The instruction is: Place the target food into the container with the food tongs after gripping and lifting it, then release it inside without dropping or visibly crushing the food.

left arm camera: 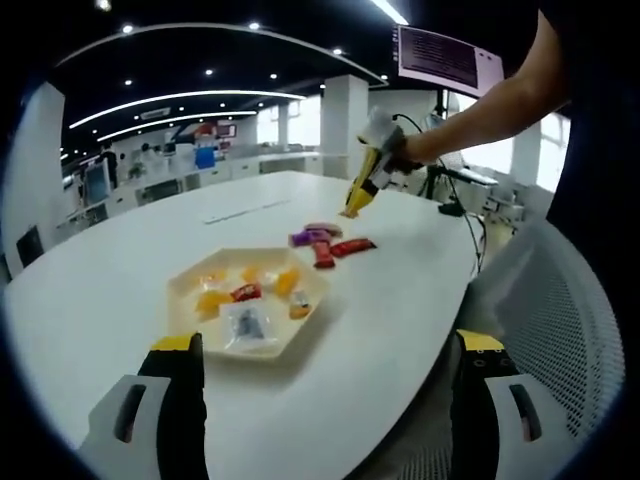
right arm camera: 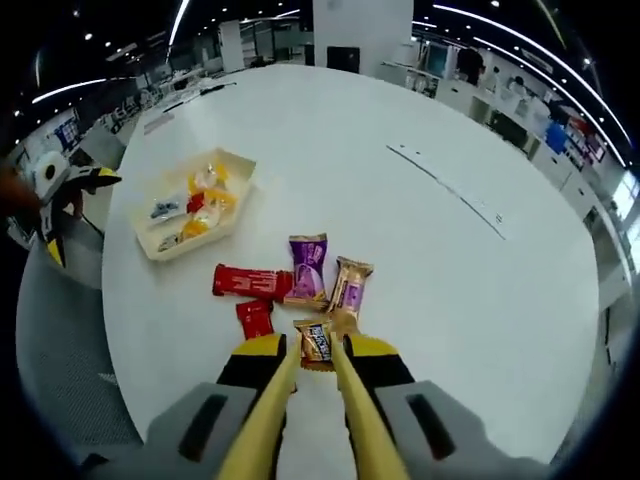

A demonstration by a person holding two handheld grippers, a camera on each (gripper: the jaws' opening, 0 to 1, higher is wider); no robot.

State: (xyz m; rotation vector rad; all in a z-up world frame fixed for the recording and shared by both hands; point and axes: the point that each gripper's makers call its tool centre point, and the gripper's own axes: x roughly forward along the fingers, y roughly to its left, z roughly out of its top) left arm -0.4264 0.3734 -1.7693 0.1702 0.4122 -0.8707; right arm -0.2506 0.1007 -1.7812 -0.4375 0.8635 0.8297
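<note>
Tongs [right arm camera: 318, 372] amid scattered snack packets [right arm camera: 308, 268]

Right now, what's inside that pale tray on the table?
The tray holds several wrapped snacks: yellow and orange ones, a red one and a clear packet. Anything beneath them is hidden.

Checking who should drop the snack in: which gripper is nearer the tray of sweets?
Left. The left gripper hangs open at the table edge just short of the tray; the right gripper is farther off, tongs closed on a snack beyond it.
</note>
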